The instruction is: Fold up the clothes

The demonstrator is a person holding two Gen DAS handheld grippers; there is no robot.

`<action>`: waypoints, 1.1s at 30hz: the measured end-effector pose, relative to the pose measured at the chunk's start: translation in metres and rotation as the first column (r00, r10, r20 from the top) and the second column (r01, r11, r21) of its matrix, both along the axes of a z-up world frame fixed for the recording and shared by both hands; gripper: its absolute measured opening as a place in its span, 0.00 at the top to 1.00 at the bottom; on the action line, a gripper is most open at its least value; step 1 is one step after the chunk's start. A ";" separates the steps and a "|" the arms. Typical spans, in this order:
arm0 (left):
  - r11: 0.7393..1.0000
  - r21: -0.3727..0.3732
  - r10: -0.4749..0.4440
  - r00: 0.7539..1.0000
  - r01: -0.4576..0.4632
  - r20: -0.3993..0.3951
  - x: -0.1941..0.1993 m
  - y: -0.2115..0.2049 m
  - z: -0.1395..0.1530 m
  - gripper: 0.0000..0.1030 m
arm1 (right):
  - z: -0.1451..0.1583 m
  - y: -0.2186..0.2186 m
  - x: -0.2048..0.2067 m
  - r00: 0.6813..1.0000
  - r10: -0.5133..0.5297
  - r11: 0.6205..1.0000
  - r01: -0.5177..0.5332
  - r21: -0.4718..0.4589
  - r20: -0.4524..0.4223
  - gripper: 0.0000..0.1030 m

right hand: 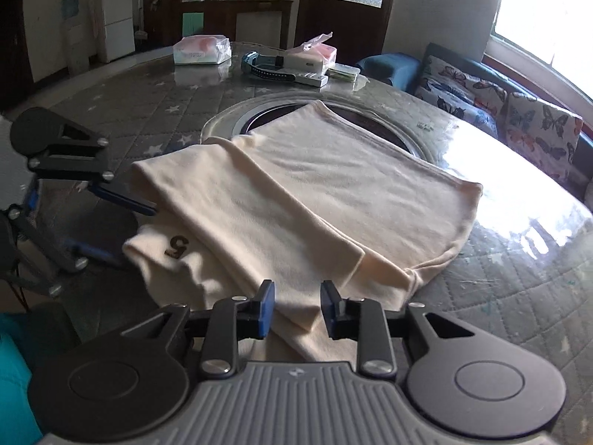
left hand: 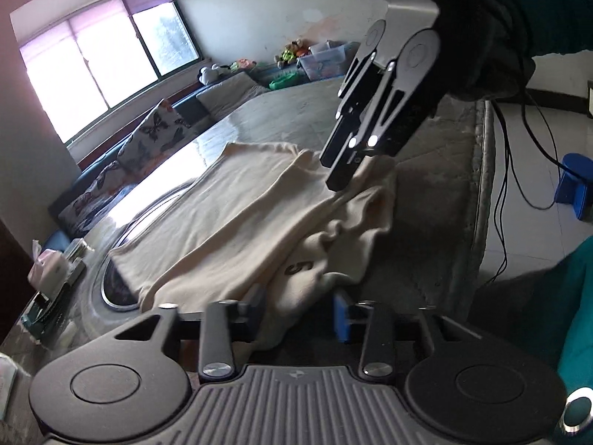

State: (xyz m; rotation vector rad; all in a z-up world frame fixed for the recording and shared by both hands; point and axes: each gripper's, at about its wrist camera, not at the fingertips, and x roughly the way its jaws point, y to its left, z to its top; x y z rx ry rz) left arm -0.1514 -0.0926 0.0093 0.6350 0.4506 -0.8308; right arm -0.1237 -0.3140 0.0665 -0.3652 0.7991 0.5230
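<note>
A cream garment (right hand: 315, 185) lies partly folded on the quilted table cover (right hand: 148, 118), with a dark "5" (right hand: 177, 246) on its near left part. In the right wrist view my right gripper (right hand: 298, 307) stands open at the garment's near edge, and cloth shows in the gap between its blue pads (right hand: 267, 306). My left gripper (right hand: 126, 231) comes in from the left, its fingers apart astride the garment's left edge. In the left wrist view the garment (left hand: 229, 204) bunches between the left gripper's (left hand: 298, 313) fingers. The right gripper (left hand: 335, 176) hangs over the garment's far end.
A round glass turntable (right hand: 229, 115) lies under the garment's far part. Tissue packs (right hand: 202, 50) and boxes (right hand: 296, 65) sit at the table's back. A sofa with butterfly cushions (right hand: 519, 118) runs along the window side. Cables (left hand: 504, 185) and a blue stool (left hand: 576, 185) are on the floor.
</note>
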 end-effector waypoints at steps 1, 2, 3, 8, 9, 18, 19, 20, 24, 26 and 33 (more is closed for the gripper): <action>1.000 -0.012 0.006 1.000 -0.006 -0.004 0.002 -0.001 0.000 0.84 | 0.002 -0.002 -0.003 1.000 0.006 1.000 -0.006 -0.008 0.004 0.73; 1.000 -0.027 0.015 1.000 -0.015 -0.009 0.005 -0.001 0.002 0.90 | 0.003 -0.003 -0.007 1.000 0.015 1.000 -0.015 -0.016 0.009 0.70; 0.998 -0.048 0.028 1.000 -0.029 -0.014 0.008 0.000 0.006 0.91 | 0.004 -0.005 -0.010 1.000 0.025 0.999 -0.025 -0.024 0.013 0.65; 0.984 -0.142 0.101 0.994 -0.107 -0.050 0.032 0.008 0.026 0.92 | 0.009 -0.010 -0.030 0.995 0.096 0.993 -0.093 -0.072 0.028 0.55; 0.981 -0.155 0.111 0.992 -0.120 -0.064 0.038 0.009 0.029 0.92 | 0.009 -0.010 -0.033 0.993 0.111 0.991 -0.108 -0.078 0.031 0.51; 0.971 -0.174 0.143 0.982 -0.164 -0.126 0.058 0.011 0.030 0.91 | -0.010 0.011 -0.018 0.983 0.145 0.988 -0.138 -0.069 0.115 0.53; 0.972 -0.169 0.144 0.981 -0.164 -0.127 0.055 0.012 0.029 0.90 | -0.011 0.011 -0.012 0.986 0.136 0.990 -0.131 -0.054 0.097 0.55; 0.973 -0.164 0.145 0.981 -0.165 -0.125 0.052 0.013 0.028 0.88 | -0.012 0.010 -0.006 0.989 0.126 0.992 -0.124 -0.039 0.079 0.64; 0.976 -0.148 0.148 0.986 -0.159 -0.081 0.036 0.019 0.024 0.73 | -0.009 0.005 0.013 0.996 0.088 0.996 -0.089 0.033 0.020 0.80; 0.980 -0.131 0.144 0.988 -0.150 -0.053 0.029 0.022 0.021 0.61 | -0.002 0.001 0.019 0.998 0.070 0.995 -0.070 0.068 0.006 0.84; 0.992 -0.017 0.128 0.990 -0.127 0.057 0.022 0.022 0.002 0.60 | 0.011 -0.003 0.032 0.999 0.033 0.993 -0.034 0.113 0.005 0.87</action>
